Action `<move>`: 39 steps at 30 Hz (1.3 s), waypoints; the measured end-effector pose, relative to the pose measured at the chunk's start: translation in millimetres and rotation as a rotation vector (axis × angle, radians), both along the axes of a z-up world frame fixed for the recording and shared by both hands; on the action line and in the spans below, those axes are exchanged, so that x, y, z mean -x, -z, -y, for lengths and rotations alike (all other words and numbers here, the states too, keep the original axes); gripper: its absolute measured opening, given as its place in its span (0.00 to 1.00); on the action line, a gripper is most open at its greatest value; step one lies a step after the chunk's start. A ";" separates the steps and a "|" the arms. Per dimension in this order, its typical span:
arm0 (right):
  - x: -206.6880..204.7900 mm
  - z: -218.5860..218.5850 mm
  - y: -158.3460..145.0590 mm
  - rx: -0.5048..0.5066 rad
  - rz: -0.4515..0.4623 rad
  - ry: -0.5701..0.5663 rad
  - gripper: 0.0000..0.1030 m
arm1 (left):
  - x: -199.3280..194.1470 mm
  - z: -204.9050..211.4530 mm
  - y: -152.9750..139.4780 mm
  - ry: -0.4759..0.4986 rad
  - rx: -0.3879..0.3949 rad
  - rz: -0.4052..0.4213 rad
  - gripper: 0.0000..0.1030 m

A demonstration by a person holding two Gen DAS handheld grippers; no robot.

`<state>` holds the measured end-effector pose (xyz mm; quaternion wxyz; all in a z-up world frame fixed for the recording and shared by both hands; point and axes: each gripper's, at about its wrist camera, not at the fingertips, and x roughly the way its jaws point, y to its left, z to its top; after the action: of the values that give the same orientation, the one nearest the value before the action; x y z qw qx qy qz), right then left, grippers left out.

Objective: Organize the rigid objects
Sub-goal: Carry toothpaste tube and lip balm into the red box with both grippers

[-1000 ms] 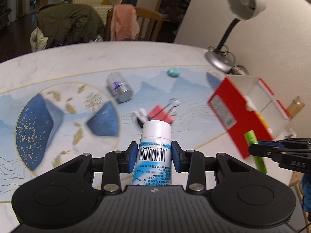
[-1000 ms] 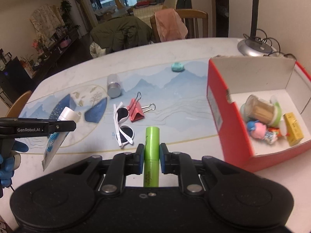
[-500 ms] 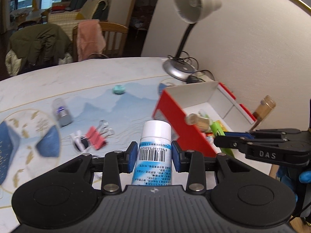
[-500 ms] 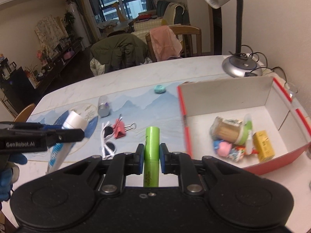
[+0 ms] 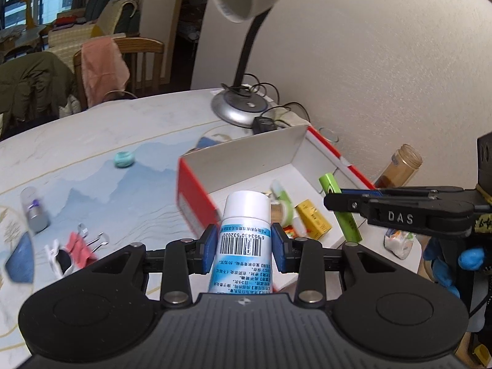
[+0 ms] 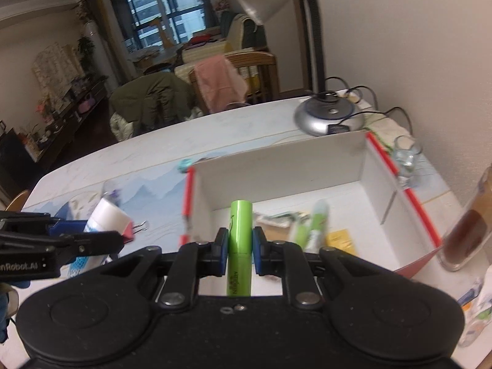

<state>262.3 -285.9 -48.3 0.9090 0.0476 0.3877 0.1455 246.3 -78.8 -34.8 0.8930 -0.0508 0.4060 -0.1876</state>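
My left gripper point(image 5: 245, 247) is shut on a white and blue tube point(image 5: 244, 230) with a white cap, held above the near left corner of the red box point(image 5: 193, 193). My right gripper point(image 6: 240, 247) is shut on a green tube point(image 6: 240, 240), held over the open box point(image 6: 276, 163). The green tube also shows in the left wrist view point(image 5: 339, 212), above the box's right side. Inside the box lie a yellow packet point(image 5: 312, 220), a green and white tube point(image 6: 316, 224) and other small items.
On the table mat left of the box lie a red binder clip point(image 5: 78, 244), sunglasses point(image 5: 60, 259), a small grey bottle point(image 5: 33, 212) and a teal lump point(image 5: 124, 159). A desk lamp base point(image 5: 238, 107) stands behind the box. A brown bottle point(image 6: 467, 233) and a glass point(image 6: 406, 160) stand to its right.
Both grippers have moved right, from over the mat to over the red box, each still holding its tube.
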 end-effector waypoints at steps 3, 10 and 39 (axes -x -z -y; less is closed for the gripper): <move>-10.8 18.0 -2.3 -0.016 0.007 0.039 0.15 | -9.5 17.4 -0.1 0.016 -0.011 -0.001 0.35; -36.5 50.8 -3.3 -0.031 0.027 0.099 0.15 | -34.3 56.3 2.3 0.036 -0.042 -0.002 0.35; -86.4 71.5 84.9 0.038 -0.172 0.050 0.15 | -91.7 132.9 83.8 0.078 -0.159 -0.073 0.35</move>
<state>348.7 -357.4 -133.2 0.8765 0.0526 0.4655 0.1107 338.0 -211.7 -118.6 0.8708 0.0291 0.4536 -0.1873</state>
